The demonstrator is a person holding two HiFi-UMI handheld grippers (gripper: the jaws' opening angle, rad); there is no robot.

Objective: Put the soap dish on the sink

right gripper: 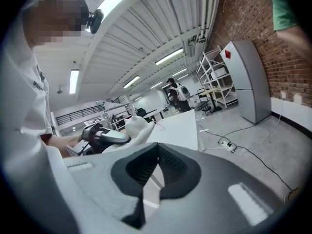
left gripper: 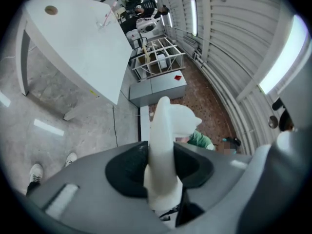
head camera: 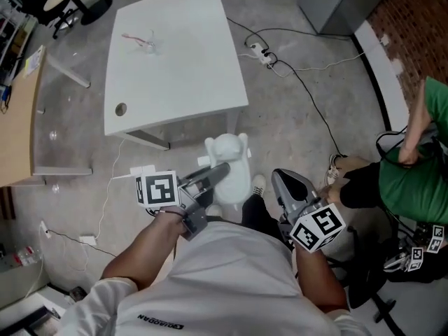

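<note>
The left tool (head camera: 220,171) pinches the white soap dish (head camera: 232,158) by a thin edge. The larger part of the dish stands out ahead of the tool's tips. The right tool (head camera: 285,182) is pressed together with nothing in it; it is beside the left one and apart from the dish. No view shows a sink, so I judge that this is the carrying step. To do it well, the grip should be firm and the dish steady, because such a narrow hold may let it turn. The free tool could support it from below. The left gripper view shows the pads on the dish's edge, which the head view does not show. Only the head view shows both tools together above the floor, with the white tabletop (head camera: 175,54) well ahead of them.
</note>
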